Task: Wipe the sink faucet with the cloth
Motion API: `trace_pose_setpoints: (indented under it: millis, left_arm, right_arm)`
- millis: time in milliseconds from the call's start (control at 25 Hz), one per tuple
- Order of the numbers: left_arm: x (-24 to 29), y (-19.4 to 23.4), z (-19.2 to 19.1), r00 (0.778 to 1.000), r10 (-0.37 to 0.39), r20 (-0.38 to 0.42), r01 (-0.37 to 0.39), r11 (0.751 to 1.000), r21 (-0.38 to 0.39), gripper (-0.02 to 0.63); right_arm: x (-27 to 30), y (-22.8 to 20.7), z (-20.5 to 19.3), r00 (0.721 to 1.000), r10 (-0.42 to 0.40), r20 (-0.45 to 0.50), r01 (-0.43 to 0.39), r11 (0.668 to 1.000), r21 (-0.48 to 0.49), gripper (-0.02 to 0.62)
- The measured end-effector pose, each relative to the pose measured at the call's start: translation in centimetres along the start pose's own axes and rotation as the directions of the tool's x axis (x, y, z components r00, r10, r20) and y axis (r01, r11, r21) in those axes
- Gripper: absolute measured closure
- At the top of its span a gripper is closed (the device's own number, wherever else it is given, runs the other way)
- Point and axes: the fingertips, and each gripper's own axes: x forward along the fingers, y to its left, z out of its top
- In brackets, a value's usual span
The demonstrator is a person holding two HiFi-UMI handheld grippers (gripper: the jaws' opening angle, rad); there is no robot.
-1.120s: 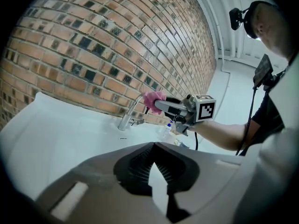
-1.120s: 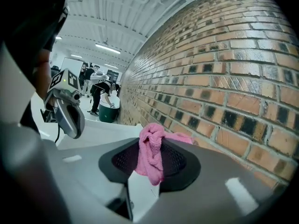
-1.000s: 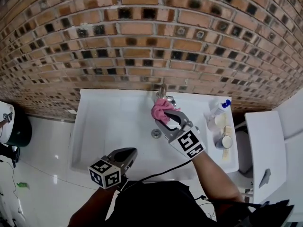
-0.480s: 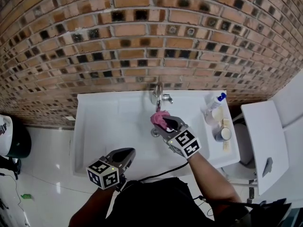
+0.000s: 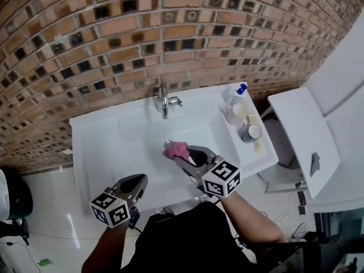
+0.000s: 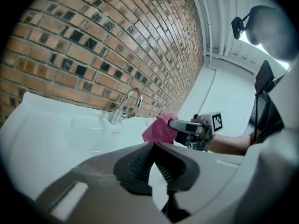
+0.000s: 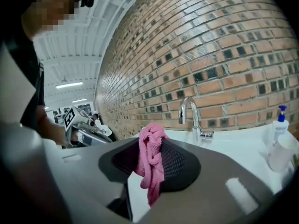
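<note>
My right gripper (image 5: 182, 154) has its fingers clenched on the pink cloth (image 7: 150, 158). The cloth is bunched at the tips and a tail of it hangs down between them. It hangs over the middle of the white sink (image 5: 99, 147), well apart from the faucet (image 5: 164, 102). The faucet stands at the back edge, close to the brick wall (image 5: 114, 38). Between the cloth and the faucet I see only bare white sink, so there is open room there. My left gripper (image 5: 138, 181) is low at the front edge of the sink, off to the left. Its fingers are pressed together at the tips with nothing in them. It is well apart from the right gripper and the cloth. The left half of the sink is wide and bare. On the right edge stand a bottle (image 5: 235, 97) with a blue top and a cup (image 5: 251, 131), in a row just beside the rim. They are near my right arm but not touching it. A white toilet lid (image 5: 304, 135) sits past the sink's right edge.
</note>
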Motion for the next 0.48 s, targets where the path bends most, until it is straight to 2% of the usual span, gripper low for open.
trace_pose_setpoints:
  millis: [160,480]
  left_arm:
    - [0.3,-2.7,-1.2,1.000,-0.013,0.002,0.013,1.000,0.005,0.600]
    - [1.3,-7.6,-2.0,0.995,0.073,0.065,-0.073,0.997,0.004,0.600]
  right_arm:
    - [-3.7,1.6,-0.9,0.999,-0.008,0.035,0.004,0.996,0.090,0.470]
    - [-11.5,2.0,-1.5,0.999,0.038,0.031,-0.040,0.996,0.081,0.469]
